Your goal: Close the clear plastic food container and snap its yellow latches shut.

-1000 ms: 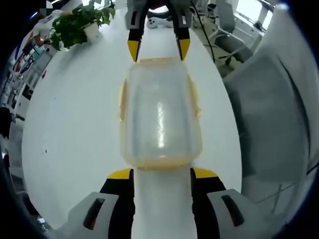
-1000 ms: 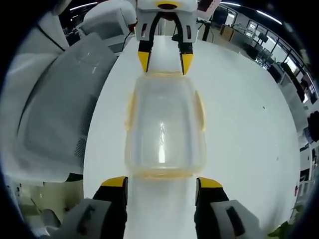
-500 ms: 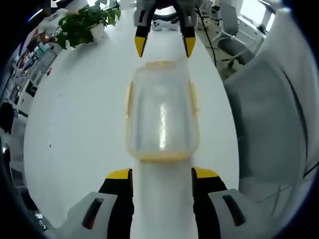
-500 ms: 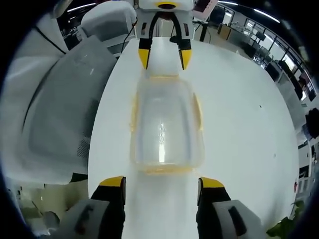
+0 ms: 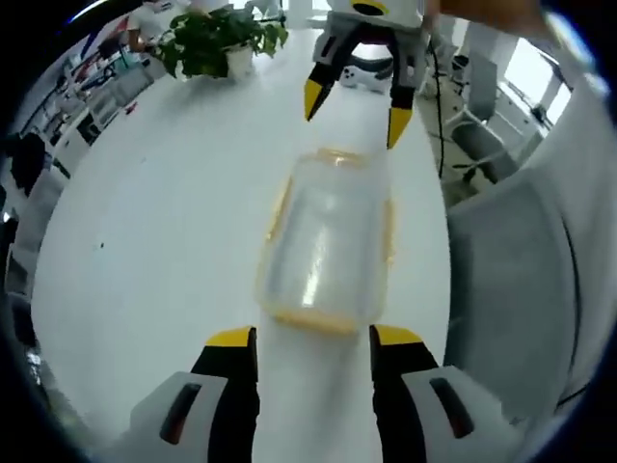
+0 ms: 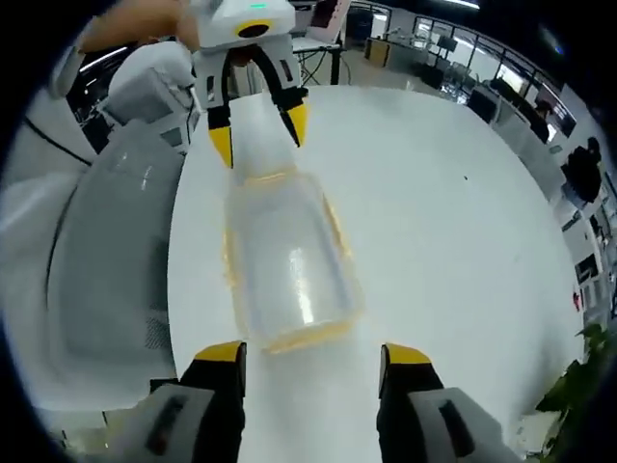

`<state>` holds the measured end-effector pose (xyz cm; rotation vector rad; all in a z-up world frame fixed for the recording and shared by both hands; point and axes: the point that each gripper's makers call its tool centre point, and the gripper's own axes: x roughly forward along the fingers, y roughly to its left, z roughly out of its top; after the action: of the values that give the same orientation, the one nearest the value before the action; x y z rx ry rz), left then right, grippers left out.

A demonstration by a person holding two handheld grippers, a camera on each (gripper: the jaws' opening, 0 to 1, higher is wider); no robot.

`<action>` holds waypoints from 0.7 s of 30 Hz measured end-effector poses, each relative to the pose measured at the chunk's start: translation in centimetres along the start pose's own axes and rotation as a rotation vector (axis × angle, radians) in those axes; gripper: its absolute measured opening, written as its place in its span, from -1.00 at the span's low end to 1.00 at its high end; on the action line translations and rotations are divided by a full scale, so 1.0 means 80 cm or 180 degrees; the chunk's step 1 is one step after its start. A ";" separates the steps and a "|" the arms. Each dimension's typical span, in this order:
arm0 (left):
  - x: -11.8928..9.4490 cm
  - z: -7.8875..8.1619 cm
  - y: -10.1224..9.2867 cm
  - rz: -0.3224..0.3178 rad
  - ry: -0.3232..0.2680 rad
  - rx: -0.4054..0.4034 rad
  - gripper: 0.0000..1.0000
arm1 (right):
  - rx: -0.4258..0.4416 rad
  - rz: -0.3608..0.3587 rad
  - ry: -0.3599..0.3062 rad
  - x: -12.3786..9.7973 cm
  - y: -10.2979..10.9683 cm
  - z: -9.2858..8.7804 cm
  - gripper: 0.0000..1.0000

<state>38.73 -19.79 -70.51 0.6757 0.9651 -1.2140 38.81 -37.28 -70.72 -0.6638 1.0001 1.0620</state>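
Clear plastic food container [image 5: 326,243] with yellow latches [image 5: 281,203] lay lidded on the white table [image 5: 145,231], between both grippers. Left gripper [image 5: 313,338] and right gripper [image 6: 310,349] had backed off, jaws wide, holding nothing; closing appeared finished.

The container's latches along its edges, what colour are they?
Yellow. The latches rim the clear container, plainest in the left gripper view.
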 end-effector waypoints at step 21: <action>0.003 0.011 0.016 0.0231 -0.0561 -0.1568 -0.17 | 0.1165 0.0015 -0.0092 0.010 0.008 0.004 -0.21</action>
<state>40.23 -20.32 -70.37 0.2076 1.0294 -0.9044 38.45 -36.48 -71.34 -0.3461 1.1348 0.8594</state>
